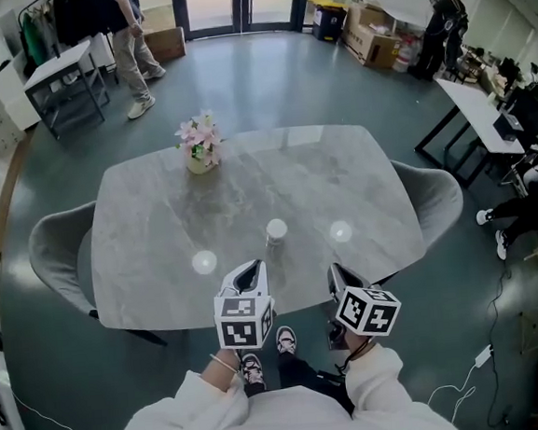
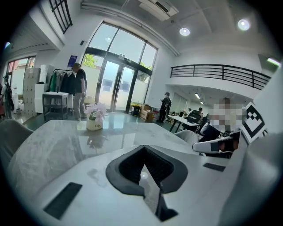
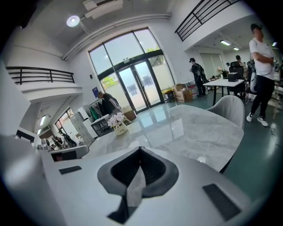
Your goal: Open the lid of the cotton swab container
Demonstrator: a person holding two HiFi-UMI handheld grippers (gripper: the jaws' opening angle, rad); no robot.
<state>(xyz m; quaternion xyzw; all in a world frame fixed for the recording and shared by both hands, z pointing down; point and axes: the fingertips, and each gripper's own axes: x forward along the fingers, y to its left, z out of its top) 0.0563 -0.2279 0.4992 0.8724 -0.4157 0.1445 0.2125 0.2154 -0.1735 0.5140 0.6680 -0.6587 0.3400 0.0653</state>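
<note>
The cotton swab container (image 1: 276, 233) is a small white cylinder with a white lid on top, standing upright on the grey marble table (image 1: 158, 228) near its front edge. My left gripper (image 1: 248, 277) hovers just short of the container and slightly to its left, jaws shut and empty. My right gripper (image 1: 341, 275) hangs over the front edge to the container's right, also shut with nothing in it. The left gripper view shows shut jaws (image 2: 143, 152) and the right gripper view shows shut jaws (image 3: 140, 152); neither shows the container.
A vase of pink flowers (image 1: 199, 146) stands at the table's far side. Grey chairs flank the table at left (image 1: 52, 247) and right (image 1: 433, 192). People stand at the back by desks (image 1: 60, 73) and boxes (image 1: 370, 37).
</note>
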